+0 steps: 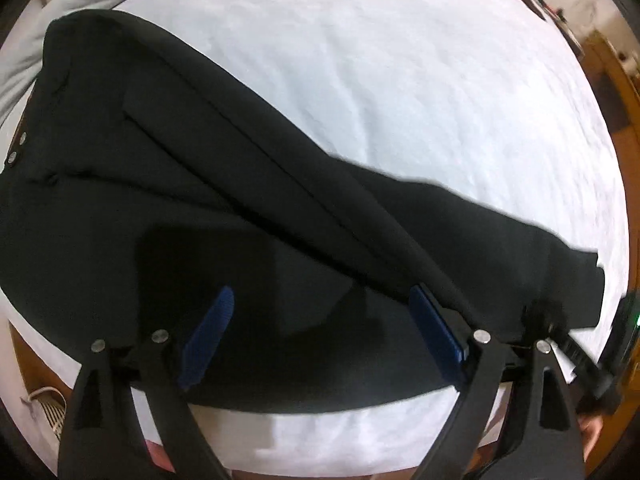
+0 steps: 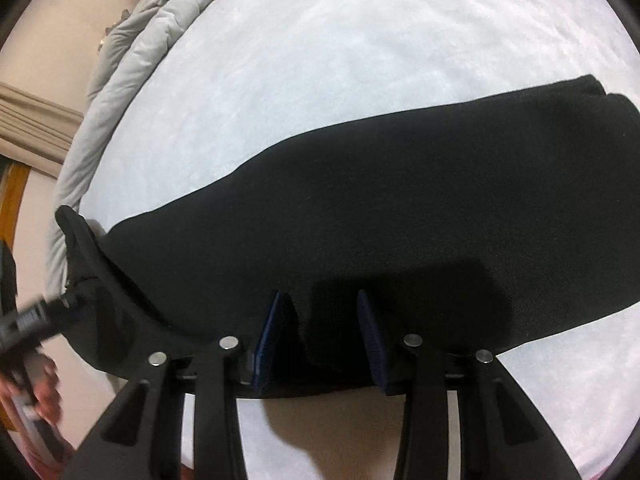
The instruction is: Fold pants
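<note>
The black pants [image 1: 168, 184] lie stretched lengthwise across the white bed sheet [image 1: 400, 80], near its front edge, one leg laid over the other; the waist end, with two metal snaps [image 1: 18, 146], sits toward the grey duvet [image 1: 24, 52] bunched at the sheet's far side. The left gripper [image 1: 324, 312] hangs over the pants with its blue fingers [image 1: 210, 332] spread wide, the right-hand pad lying against a raised ridge of cloth, nothing clamped between them. In the right wrist view the right gripper [image 2: 322, 320] stands at the near edge of the pants [image 2: 400, 208], fingers [image 2: 274, 340] narrower (black fabric fills the gap between the pads, and whether they actually pinch it I cannot tell); the other gripper [image 2: 28, 320] shows blurred at the left, meeting the fabric's end beside the duvet [image 2: 132, 56].
</note>
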Motion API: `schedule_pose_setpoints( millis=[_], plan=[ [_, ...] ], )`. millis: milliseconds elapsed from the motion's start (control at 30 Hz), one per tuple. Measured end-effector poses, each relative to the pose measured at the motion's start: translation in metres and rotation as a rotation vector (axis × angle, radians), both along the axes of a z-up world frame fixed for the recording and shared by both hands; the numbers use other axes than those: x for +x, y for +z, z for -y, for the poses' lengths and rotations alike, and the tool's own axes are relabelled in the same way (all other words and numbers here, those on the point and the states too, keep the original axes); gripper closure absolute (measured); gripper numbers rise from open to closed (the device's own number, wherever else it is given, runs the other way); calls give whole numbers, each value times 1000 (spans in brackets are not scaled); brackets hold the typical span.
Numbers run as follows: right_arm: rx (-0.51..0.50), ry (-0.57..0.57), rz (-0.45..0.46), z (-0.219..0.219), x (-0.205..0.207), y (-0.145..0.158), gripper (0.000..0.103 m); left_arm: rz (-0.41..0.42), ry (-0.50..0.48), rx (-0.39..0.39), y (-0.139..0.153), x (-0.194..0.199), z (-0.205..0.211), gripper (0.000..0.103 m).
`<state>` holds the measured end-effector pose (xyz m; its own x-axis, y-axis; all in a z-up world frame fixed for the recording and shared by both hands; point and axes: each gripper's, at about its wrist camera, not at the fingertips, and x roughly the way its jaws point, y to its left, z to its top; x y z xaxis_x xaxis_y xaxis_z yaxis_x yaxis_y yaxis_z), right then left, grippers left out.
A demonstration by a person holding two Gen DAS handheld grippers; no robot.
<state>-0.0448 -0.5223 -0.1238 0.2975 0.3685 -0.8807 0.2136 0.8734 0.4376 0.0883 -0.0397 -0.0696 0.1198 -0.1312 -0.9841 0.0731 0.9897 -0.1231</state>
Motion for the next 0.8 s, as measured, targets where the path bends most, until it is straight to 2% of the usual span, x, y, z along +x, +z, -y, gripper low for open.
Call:
schedule_pose_setpoints(
  millis=[167,267,400,467,533,600,700,800],
  plan=[
    [-30,7,9,-6,4,2,62,-46,35,76,-4,39,-2,14],
    [0,-4,8,-5,8,1,62,-86,69,97,-12,57,-6,14],
    [4,-3,9,-3,7,0,62,-136,60,100,-23,69,-2,14],
    [-3,0,12,-2,5,0,62,-150,74,57,-27,70,-6,25],
    [-2,-1,13,-3,4,1,62,-169,87,-23,-29,68,-8,61],
    [1,-2,14,-2,3,1,62,-172,106,-60,-28,64,-9,77],
    [10,-3,12,0,2,1,62,-107,118,-52,-18,50,-11,92],
    [22,-3,11,-3,9,1,62,-43,124,-32,-7,24,-17,99]
  ],
)
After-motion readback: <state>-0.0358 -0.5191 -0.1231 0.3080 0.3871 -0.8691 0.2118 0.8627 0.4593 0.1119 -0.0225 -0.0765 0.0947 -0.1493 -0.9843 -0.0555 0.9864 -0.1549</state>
